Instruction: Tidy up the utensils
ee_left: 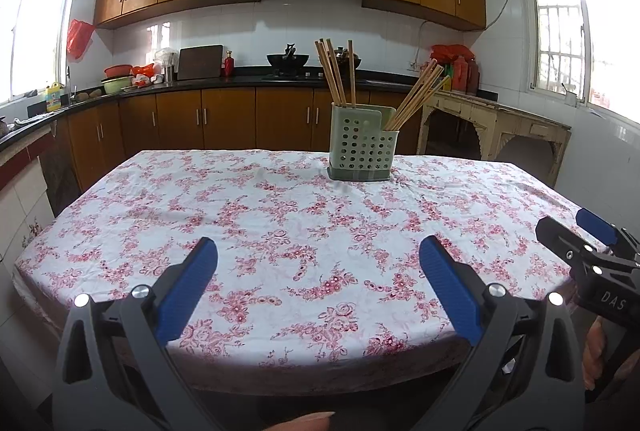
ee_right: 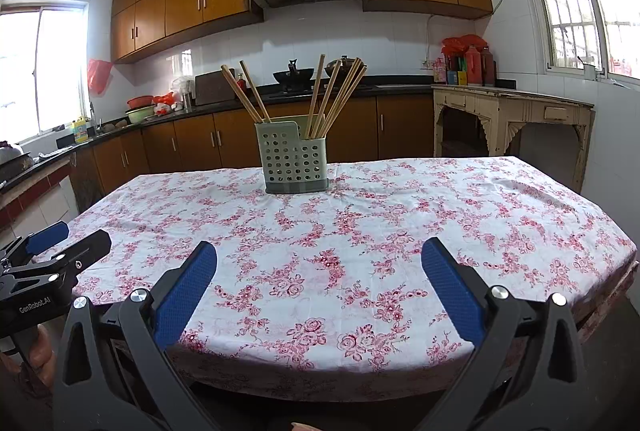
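The chopsticks (ee_right: 256, 97) are stood in a green perforated holder (ee_right: 294, 161) at the far middle of the bench (ee_right: 400, 231), well apart from both grippers. They are split into two bunches: one in the taller left compartment, the other (ee_right: 340, 99) in the lower right compartment. Their long axes are kept near upright, with tips down in the holder and free ends raised; in the right view the left bunch is seen tilted up and to the left, the right bunch fanned up and to the right, while in the left view the left bunch (ee_left: 334, 71) is seen almost vertical. The lean is judged to come from loose sticks resting against the compartment rims. The holder is set upright on its darker base, flat on the floral cloth. The left gripper (ee_left: 318, 259) and the right gripper (ee_right: 319, 259) are held low over the near edge of the bench, side by side, aimed at the holder, each with fingers spread wide and nothing between them, a pose judged to suit either a start or a finish.
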